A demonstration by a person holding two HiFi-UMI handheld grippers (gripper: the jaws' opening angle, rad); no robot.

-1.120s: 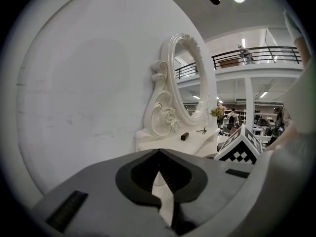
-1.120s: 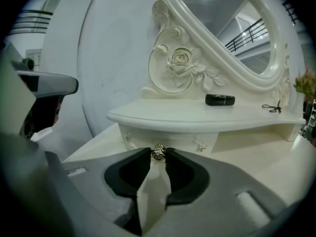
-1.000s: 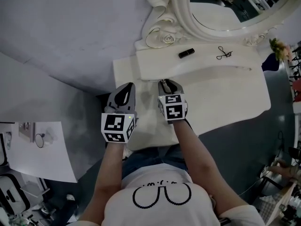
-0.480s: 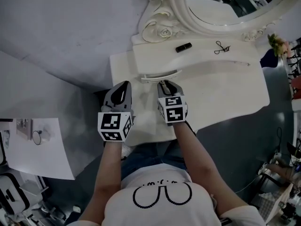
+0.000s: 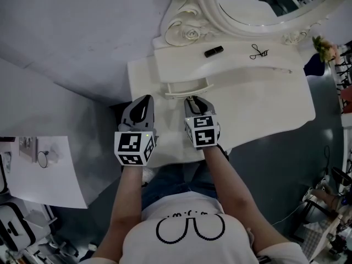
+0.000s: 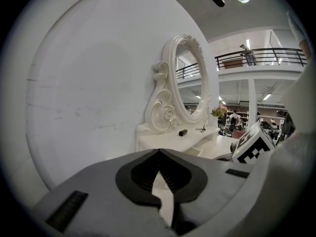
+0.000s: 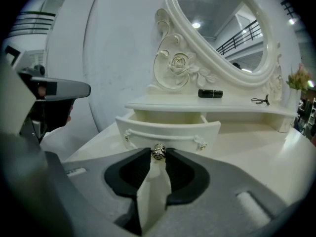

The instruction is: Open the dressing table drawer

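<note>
The white dressing table point(image 5: 264, 103) has a small drawer point(image 5: 187, 87) under its raised shelf, and the drawer stands pulled out part way. In the right gripper view the drawer point(image 7: 168, 128) shows its open top and a curved front. My right gripper point(image 5: 191, 99) is shut on the little metal knob point(image 7: 158, 152) at the middle of that front, the knob pinched between the tips of my right gripper point(image 7: 158, 155). My left gripper point(image 5: 145, 101) hovers to the left of the drawer, over the table's left edge, shut and empty point(image 6: 158, 152).
A black tube point(image 5: 214, 51) and a black eyelash curler point(image 5: 259, 52) lie on the shelf below the oval mirror point(image 5: 220, 26). Flowers point(image 5: 325, 47) stand at the far right. A grey wall point(image 5: 82, 43) runs along the left, and a sheet of paper point(image 5: 52, 175) lies lower left.
The drawer has slid out from under the shelf toward me, with my right gripper still closed on its knob. The left gripper has barely moved.
</note>
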